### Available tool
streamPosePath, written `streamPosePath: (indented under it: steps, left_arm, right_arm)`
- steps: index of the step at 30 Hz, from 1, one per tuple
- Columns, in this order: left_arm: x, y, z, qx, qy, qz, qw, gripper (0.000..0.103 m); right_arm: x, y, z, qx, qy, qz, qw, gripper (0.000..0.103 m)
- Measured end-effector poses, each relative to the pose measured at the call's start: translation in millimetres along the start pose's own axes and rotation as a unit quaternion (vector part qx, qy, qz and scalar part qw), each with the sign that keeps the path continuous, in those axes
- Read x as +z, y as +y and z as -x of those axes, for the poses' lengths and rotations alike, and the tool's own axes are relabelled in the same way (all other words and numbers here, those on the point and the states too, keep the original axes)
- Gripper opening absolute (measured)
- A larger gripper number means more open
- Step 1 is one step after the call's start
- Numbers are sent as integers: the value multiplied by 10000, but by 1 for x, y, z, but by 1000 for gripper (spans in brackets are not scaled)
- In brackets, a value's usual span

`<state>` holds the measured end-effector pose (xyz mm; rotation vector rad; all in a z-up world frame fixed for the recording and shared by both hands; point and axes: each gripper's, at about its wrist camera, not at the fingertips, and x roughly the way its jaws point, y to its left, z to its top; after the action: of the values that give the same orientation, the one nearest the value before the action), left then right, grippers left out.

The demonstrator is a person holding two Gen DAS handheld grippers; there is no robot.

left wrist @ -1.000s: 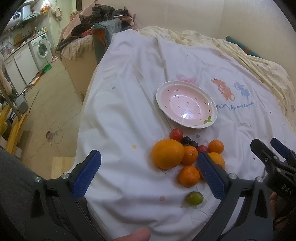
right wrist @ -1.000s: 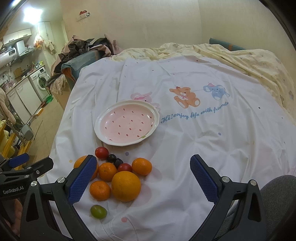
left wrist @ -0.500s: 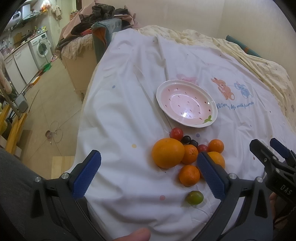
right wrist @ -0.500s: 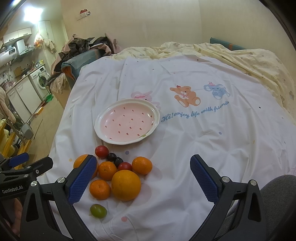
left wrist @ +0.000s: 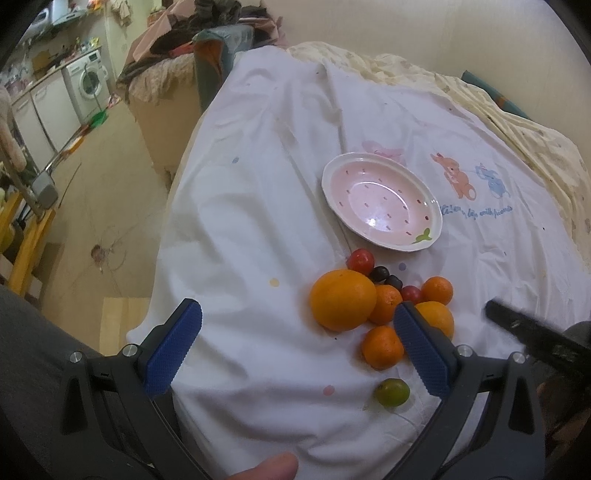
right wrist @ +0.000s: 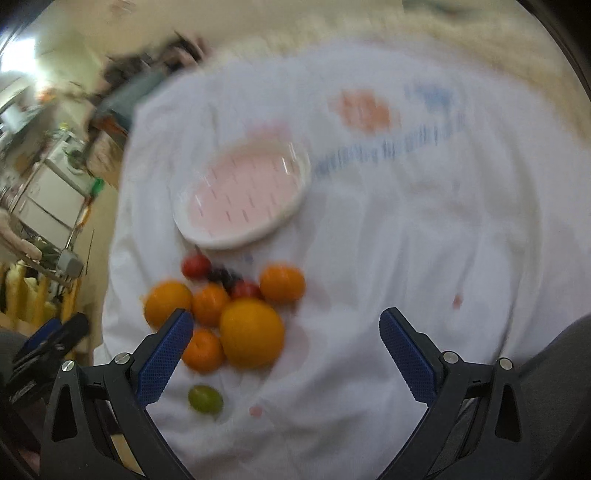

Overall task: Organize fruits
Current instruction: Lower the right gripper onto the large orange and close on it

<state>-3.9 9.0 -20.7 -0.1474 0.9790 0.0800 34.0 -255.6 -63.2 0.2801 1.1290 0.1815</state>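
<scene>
A pile of fruit lies on the white sheet: a big orange (left wrist: 342, 299) (right wrist: 252, 333), several small mandarins (left wrist: 382, 347), red tomatoes (left wrist: 360, 259), dark grapes (left wrist: 379, 274) and a green fruit (left wrist: 392, 392) (right wrist: 205, 398) nearest me. An empty pink plate (left wrist: 382, 201) (right wrist: 242, 197) sits just beyond the pile. My left gripper (left wrist: 295, 347) is open and empty, left of the pile. My right gripper (right wrist: 286, 352) is open and empty, close over the pile's near right side; its view is blurred.
The white sheet (left wrist: 258, 206) covers a bed with a cream blanket (left wrist: 517, 122) at the far right. The bed's left edge drops to the floor (left wrist: 92, 206). A washing machine (left wrist: 86, 83) and piled clothes (left wrist: 207, 26) stand beyond.
My right gripper has moved forward and left towards the fruit pile, blurring its view. My left gripper has barely moved. Both stay open.
</scene>
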Motion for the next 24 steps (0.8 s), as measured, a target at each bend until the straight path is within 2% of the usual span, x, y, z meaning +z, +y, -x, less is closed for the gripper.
streamPosePath:
  steps: [2, 5, 10, 13, 17, 19, 21, 24]
  left_arm:
    - [5, 1, 1, -18, 48, 43, 10000, 102]
    - [5, 2, 2, -24, 88, 63, 9999, 102]
    - [7, 3, 0, -21, 167, 94, 9998, 102]
    - [7, 5, 0, -79, 218, 110, 9997, 102]
    - [7, 6, -1, -60, 215, 110, 9997, 102]
    - [7, 6, -2, -59, 245, 113, 9996, 102]
    - [7, 5, -3, -45, 269, 95, 9996, 102]
    - [7, 4, -4, 5, 265, 48, 9996, 102]
  right_arm:
    - [-3, -7, -22, 288, 557, -260, 9977, 92]
    - [-6, -10, -46, 638, 1096, -595, 9901, 86]
    - [0, 6, -61, 677, 1265, -437, 9887, 85]
    - [4, 14, -71, 528, 1376, -292, 9887, 82]
    - [3, 22, -82, 331, 1534, 29, 9876, 76]
    - [1, 27, -83, 213, 1537, 286, 9875, 70]
    - [0, 28, -80, 308, 1512, 393, 9872, 60]
    - [1, 26, -75, 312, 1432, 465, 9881, 58]
